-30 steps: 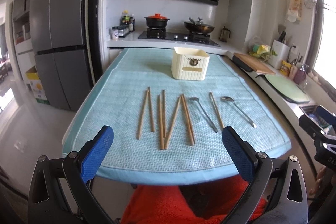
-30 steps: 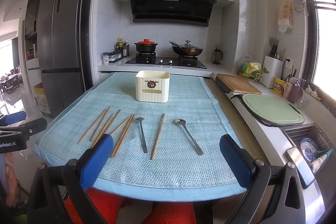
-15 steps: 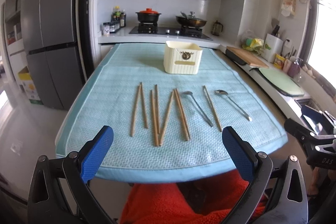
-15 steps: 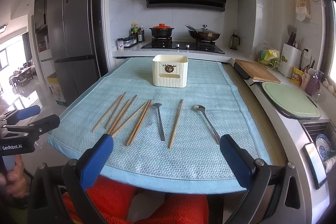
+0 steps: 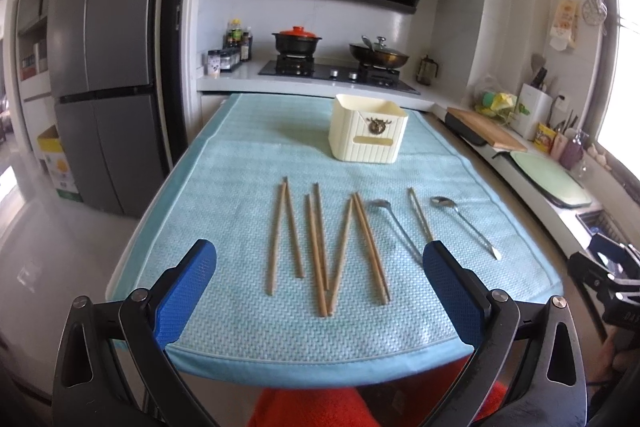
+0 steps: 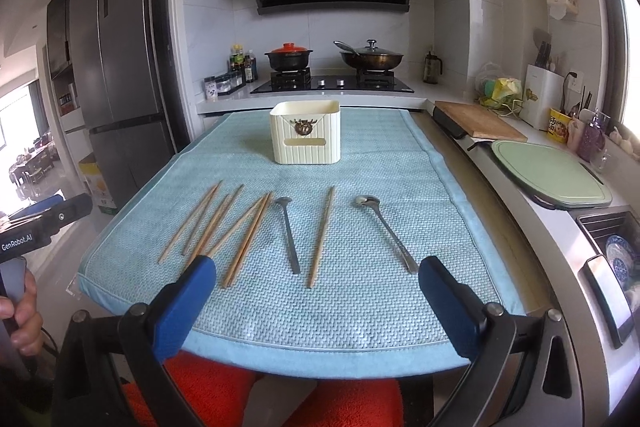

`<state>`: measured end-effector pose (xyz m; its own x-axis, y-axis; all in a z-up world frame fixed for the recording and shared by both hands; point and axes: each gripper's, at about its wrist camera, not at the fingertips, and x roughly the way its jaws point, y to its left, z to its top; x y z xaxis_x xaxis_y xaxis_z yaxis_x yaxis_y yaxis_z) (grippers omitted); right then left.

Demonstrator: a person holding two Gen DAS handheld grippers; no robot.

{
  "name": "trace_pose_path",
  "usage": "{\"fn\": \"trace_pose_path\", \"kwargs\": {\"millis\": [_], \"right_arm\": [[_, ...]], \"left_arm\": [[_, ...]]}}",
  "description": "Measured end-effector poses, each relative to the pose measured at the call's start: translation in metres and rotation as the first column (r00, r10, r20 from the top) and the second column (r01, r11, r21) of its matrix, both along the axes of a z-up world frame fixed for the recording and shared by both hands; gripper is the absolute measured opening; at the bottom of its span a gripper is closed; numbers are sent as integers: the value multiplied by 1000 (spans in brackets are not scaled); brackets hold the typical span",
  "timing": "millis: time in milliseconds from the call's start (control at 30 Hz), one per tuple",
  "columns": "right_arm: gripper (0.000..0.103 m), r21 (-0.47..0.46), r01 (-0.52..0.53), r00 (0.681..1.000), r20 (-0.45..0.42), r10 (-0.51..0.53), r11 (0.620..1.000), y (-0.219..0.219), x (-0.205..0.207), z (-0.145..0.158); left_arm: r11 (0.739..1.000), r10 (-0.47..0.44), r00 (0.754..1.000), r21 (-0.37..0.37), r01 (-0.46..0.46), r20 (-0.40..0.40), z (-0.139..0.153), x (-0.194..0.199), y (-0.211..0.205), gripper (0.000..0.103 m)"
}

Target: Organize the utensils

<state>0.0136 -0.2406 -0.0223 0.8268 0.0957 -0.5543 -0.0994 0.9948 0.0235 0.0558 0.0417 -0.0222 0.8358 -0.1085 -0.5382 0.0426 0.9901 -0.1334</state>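
Observation:
Several wooden chopsticks point(image 5: 320, 247) lie fanned on a light blue mat point(image 5: 256, 163), with one lone chopstick point(image 6: 321, 235) between two metal spoons point(image 6: 289, 235) point(image 6: 385, 231). A cream utensil box point(image 5: 368, 133) point(image 6: 306, 131) stands upright farther back on the mat. My left gripper point(image 5: 318, 267) hangs open over the mat's near edge, in front of the chopsticks, holding nothing. My right gripper point(image 6: 316, 283) is open too, above the near edge before the spoons and the lone chopstick. Both sets of blue pads point(image 5: 186, 291) point(image 6: 448, 303) are wide apart.
A fridge point(image 5: 108, 67) stands at the left. Behind the mat is a stove with a red-lidded pot point(image 6: 289, 55) and a wok point(image 6: 372, 59). On the right counter lie a wooden board point(image 6: 478, 121), a green board point(image 6: 548, 173) and a sink point(image 6: 616, 251). An orange-red cloth point(image 6: 224, 399) shows below.
Both grippers have moved forward and a little down toward the mat, so the utensils look closer. Nothing on the mat has shifted and both grippers stay open.

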Motion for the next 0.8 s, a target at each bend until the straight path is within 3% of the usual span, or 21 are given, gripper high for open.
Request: {"fn": "trace_pose_path", "kwargs": {"millis": [267,500,800], "right_arm": [[103,8,33,996,-81,-32,999,-21,34,-15],[103,22,33,990,-138,-30,999,-32,61,-26],[103,43,45,984,-173,-37,998,-49,105,-32]], "left_arm": [[1000,-8,994,-11,7,-106,-24,39,23,103],[999,-10,973,-33,2,-231,-57,94,41,103],[1000,-6,943,22,15,-334,-89,176,47,102]]}}
